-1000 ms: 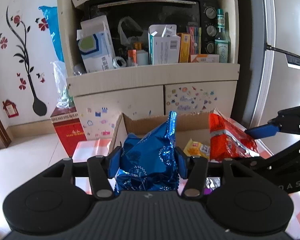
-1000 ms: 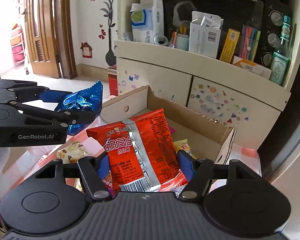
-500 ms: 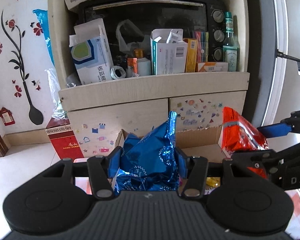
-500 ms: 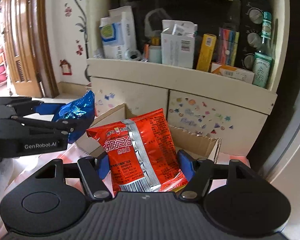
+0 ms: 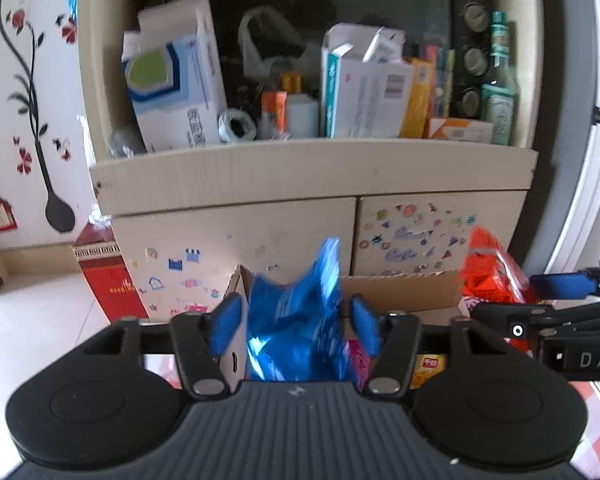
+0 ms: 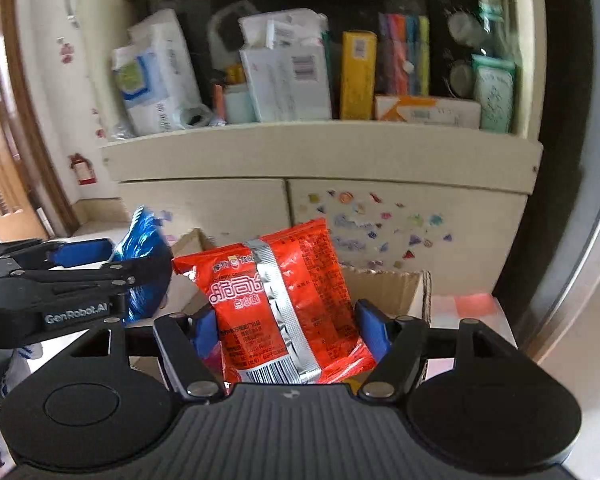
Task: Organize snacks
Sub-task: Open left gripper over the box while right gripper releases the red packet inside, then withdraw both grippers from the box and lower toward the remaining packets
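Note:
A blue foil snack bag [image 5: 296, 320] sits between the fingers of my left gripper [image 5: 295, 324]. Its jaws are opening, a gap shows at each blue pad, and the bag is blurred. It hangs over the left end of an open cardboard box [image 5: 400, 292]. My right gripper [image 6: 289, 332] has a red snack bag [image 6: 284, 300] upright between its pads over the same box [image 6: 388, 292]. Those jaws are starting to open, with the pads still against the bag. Each gripper shows at the edge of the other's view, the blue bag [image 6: 140, 240] on the left and the red bag [image 5: 488, 276] on the right.
A yellow packet [image 5: 430, 364] and a pink one [image 5: 358, 356] lie in the box. Behind it stands a cream cabinet [image 5: 312, 172] whose shelf is crowded with cartons, a green bottle [image 5: 498, 92] and a dark oven. A red carton [image 5: 108, 280] stands on the floor at left, a fridge door [image 6: 572, 200] at right.
Both grippers moved forward over the box toward the cabinet. The left fingers have spread away from the blue bag, which now blurs. The right gripper has rolled, and its fingers stand slightly wider.

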